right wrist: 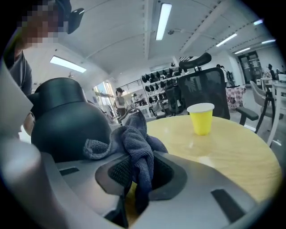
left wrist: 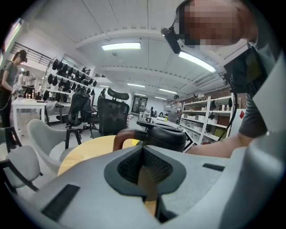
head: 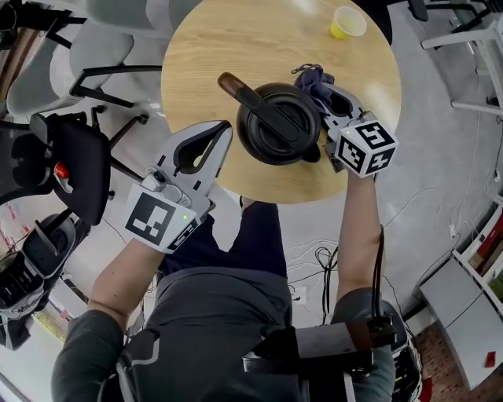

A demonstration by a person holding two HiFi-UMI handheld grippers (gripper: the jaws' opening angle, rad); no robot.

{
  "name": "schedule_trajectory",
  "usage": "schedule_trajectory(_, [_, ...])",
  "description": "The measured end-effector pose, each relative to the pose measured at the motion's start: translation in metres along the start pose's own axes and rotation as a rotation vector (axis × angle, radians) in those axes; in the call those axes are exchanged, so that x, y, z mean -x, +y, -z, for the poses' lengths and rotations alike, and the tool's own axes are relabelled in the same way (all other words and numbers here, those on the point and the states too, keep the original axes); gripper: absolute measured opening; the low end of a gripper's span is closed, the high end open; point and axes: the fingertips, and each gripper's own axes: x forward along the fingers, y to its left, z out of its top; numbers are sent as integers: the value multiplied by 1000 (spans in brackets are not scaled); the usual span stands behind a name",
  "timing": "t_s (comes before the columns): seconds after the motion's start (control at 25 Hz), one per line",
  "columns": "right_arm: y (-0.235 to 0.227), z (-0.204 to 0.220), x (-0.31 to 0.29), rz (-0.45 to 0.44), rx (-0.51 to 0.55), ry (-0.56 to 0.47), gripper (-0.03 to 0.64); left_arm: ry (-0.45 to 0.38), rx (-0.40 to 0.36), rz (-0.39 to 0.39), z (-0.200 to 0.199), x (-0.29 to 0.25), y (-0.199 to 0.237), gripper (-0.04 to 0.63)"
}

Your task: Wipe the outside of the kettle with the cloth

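Head view puts the kettle [head: 277,124] on the table [head: 228,43]. My right gripper [head: 332,100] is clamped on the cloth [head: 312,78] just beside its right wall. My left gripper [head: 224,132], jaws together and empty, waits at its left. Wiping looks about to start, so next I press the cloth on and sweep round.

The kettle [head: 277,124] blocks the front of the table [head: 236,39], flanked by the left gripper [head: 222,129] and the right gripper [head: 322,90] with clamped cloth [head: 310,77]; bare wood lies open beyond, bar a yellow cup [head: 346,22] at the far rim.
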Motion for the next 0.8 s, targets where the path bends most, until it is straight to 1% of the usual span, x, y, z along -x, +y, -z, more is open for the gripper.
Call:
schedule_trajectory(0.24, [-2, 11, -5, -1, 58, 58, 95, -3, -5, -28, -3, -1, 5, 9])
schedule_trajectory(0.32, [-4, 15, -6, 3, 58, 71, 95, -6, -10, -39, -5, 0, 5, 9])
schedule_trajectory(0.4, [-3, 11, -3, 5, 45, 60, 95, -8, -12, -48, -8, 1, 6, 9])
schedule_trajectory(0.48, [3, -13, 7, -7, 40, 7, 95, -14, -13, -52, -15, 3, 5, 9])
schedule_trajectory(0.56, [18, -52, 20, -43, 60, -67, 95, -23, -21, -51, -25, 6, 3, 9])
schedule_trajectory(0.68, [44, -108, 35, -111, 144, -148, 95, -38, -29, -53, -38, 11, 2, 9])
schedule_trajectory(0.8, [60, -136, 36, -171, 223, -168, 95, -48, -29, -62, -45, 15, 3, 9])
